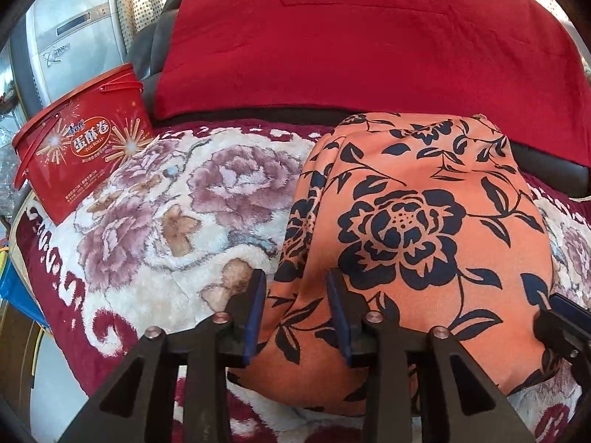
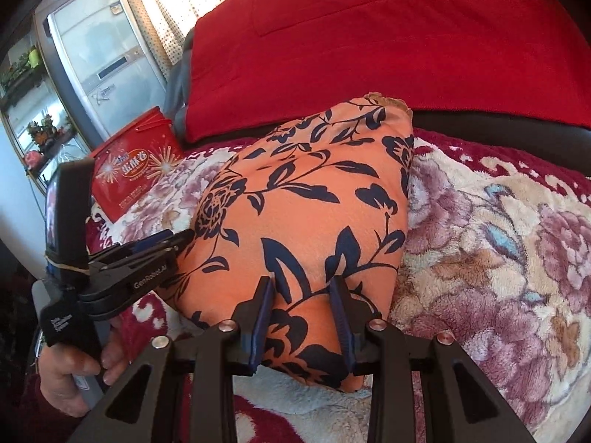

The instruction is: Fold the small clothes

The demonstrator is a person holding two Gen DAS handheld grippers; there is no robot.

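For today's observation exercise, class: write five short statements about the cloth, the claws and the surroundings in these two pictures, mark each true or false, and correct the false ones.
1. The orange garment has a dark floral print. True.
2. It lies on a bare wooden table. False: it lies on a plush flowered blanket.
3. Both claws stand open over the garment's near edge. True: left claw, right claw.
4. A green tin stands beside the blanket. False: the tin is red, labelled egg rolls.
5. A blue cushion sits behind the garment. False: the cushion is red.
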